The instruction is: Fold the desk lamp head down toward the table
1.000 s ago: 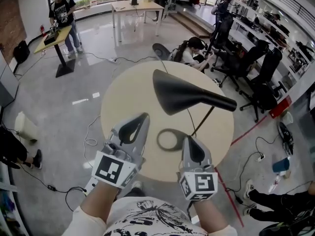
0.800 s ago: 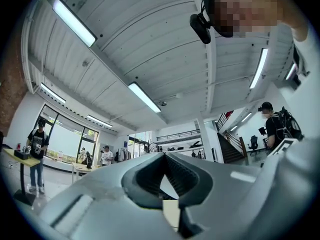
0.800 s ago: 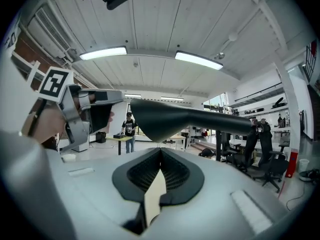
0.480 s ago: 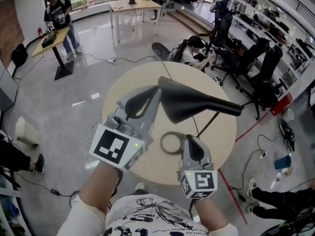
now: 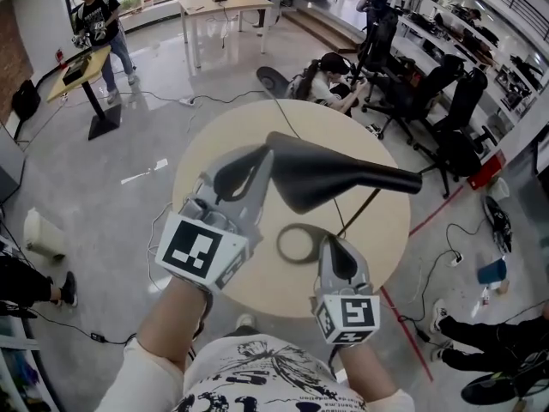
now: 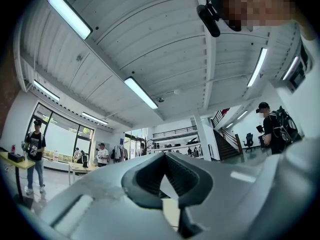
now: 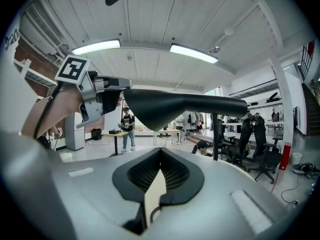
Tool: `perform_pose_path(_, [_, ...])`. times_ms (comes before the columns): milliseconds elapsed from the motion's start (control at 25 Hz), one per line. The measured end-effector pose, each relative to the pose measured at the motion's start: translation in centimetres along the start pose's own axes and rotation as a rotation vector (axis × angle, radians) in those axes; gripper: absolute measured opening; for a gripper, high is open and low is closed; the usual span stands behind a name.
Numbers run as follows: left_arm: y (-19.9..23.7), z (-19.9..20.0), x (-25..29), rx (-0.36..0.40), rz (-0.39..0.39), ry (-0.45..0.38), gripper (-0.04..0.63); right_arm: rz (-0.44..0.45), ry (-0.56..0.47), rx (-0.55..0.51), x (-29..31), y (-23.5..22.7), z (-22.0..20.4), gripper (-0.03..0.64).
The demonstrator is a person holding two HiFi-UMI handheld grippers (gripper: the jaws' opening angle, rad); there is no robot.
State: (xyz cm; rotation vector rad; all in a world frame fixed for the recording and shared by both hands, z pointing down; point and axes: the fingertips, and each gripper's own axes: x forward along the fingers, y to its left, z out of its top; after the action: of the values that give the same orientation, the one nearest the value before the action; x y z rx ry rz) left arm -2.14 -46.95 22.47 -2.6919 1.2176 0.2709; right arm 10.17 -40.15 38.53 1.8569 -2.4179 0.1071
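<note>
Left gripper view shows the left gripper (image 6: 165, 160) with its jaws clenched tip to tip, nothing between them, aimed up toward the ceiling lights (image 6: 142, 92). Right gripper view shows the right gripper (image 7: 160, 151) clenched and empty too. Right at the left jaws' tips sits the wide end of the black desk lamp head (image 5: 334, 178); whether they touch it I cannot tell. The head lies roughly level, above and ahead of the right jaws, narrowing away to their right. Its thin stem (image 5: 354, 213) slants down to the ring-shaped base (image 5: 300, 244), which lies just ahead of the right jaws on the round beige counter (image 5: 202, 174). Well beyond both jaws stand office chairs (image 5: 455, 118) on the grey floor (image 5: 111, 196).
</note>
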Motion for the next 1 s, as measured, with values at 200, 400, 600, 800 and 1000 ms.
perform_pose_path(200, [0.1, -2.0, -0.5, -0.040, -0.004, 0.019, 0.002, -0.011, 0.020, 0.011, 0.0, 0.1, -1.1, 0.009])
perform_pose_path(400, [0.0, -3.6, -1.2, -0.085, -0.004, 0.032, 0.003, -0.022, 0.049, 0.023, -0.4, 0.2, -2.2, 0.009])
perform_pose_path(600, [-0.5, -6.4, -1.7, -0.113, -0.010, 0.089, 0.002, -0.037, 0.074, 0.034, -0.9, 0.0, -3.4, 0.009])
perform_pose_path(800, [-1.1, -9.6, -1.6, -0.134, -0.015, 0.156, 0.002, -0.057, 0.088, 0.033, -0.9, -0.7, -4.0, 0.009])
perform_pose_path(1000, [-2.1, -13.5, -1.7, -0.173, -0.047, 0.226, 0.003, -0.083, 0.114, 0.029, -1.5, -1.0, -5.2, 0.009])
